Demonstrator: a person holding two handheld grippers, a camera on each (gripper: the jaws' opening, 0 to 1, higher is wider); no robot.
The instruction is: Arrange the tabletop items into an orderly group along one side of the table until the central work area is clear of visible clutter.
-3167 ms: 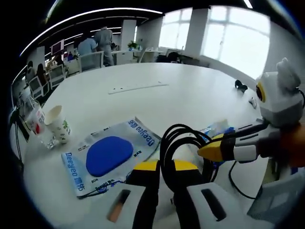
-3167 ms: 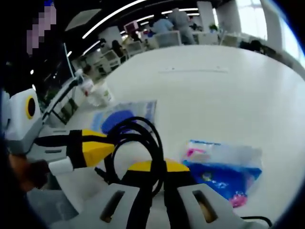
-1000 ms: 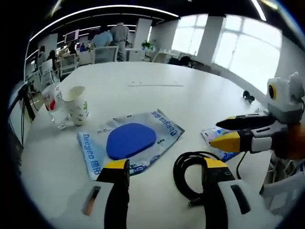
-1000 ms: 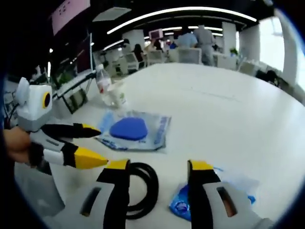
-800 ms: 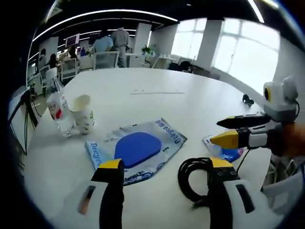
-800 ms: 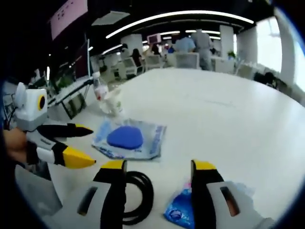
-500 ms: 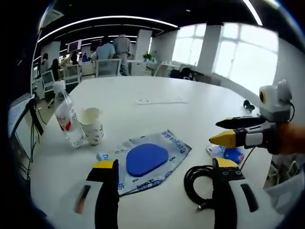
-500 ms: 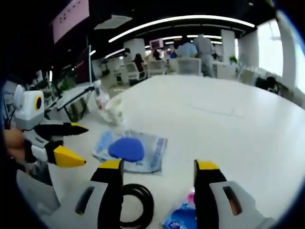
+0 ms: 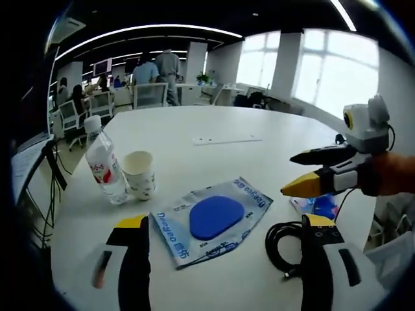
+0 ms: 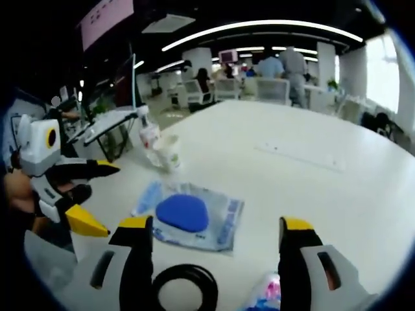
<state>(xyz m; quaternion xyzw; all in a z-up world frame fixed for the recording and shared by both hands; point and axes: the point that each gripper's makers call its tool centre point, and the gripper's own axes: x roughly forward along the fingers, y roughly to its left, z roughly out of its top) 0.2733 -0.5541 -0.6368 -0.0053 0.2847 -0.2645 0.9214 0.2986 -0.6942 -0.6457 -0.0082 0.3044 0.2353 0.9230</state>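
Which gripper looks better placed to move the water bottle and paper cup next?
Probably the left gripper: it is open and empty, and the water bottle and paper cup sit toward its side, while the right gripper is nearer the black cable coil.

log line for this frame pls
left gripper: open, empty | right gripper: open, empty | black cable coil: on table, free | blue pad packet: flat | paper cup beside water bottle
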